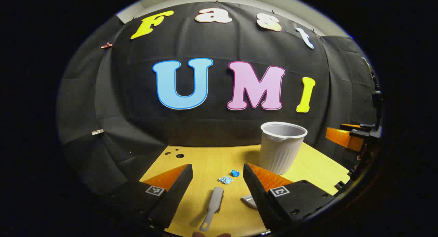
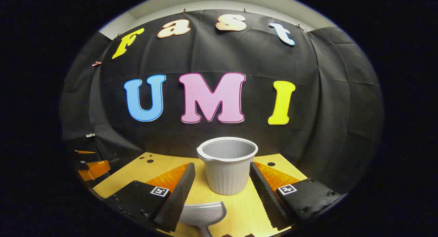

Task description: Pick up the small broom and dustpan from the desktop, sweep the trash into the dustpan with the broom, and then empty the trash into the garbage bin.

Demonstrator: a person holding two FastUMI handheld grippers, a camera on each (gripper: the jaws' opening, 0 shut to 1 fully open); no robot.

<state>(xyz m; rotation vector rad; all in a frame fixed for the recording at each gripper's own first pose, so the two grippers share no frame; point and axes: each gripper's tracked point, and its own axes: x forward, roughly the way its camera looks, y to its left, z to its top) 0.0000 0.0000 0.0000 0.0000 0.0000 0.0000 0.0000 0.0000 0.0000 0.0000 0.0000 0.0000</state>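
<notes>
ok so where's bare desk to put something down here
Bare desktop lies left of the paper scraps, out to the holes at the far left corner, and right of the bin toward that edge. It is crowded in the middle: broom, scraps, dustpan and bin sit close together.

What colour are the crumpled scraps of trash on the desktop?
Blue crumpled scraps; clearest in the left gripper view.

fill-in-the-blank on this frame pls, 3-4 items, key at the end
1. The grey plastic hand broom lies on the yellow wooden desktop between the left gripper's ____ fingers.
2. The crumpled paper scraps are ____ in colour.
3. The ribbed grey garbage bin stands ____.
4. The grey dustpan lies nearest the ____ gripper.

Missing: open; blue; upright; right
</notes>
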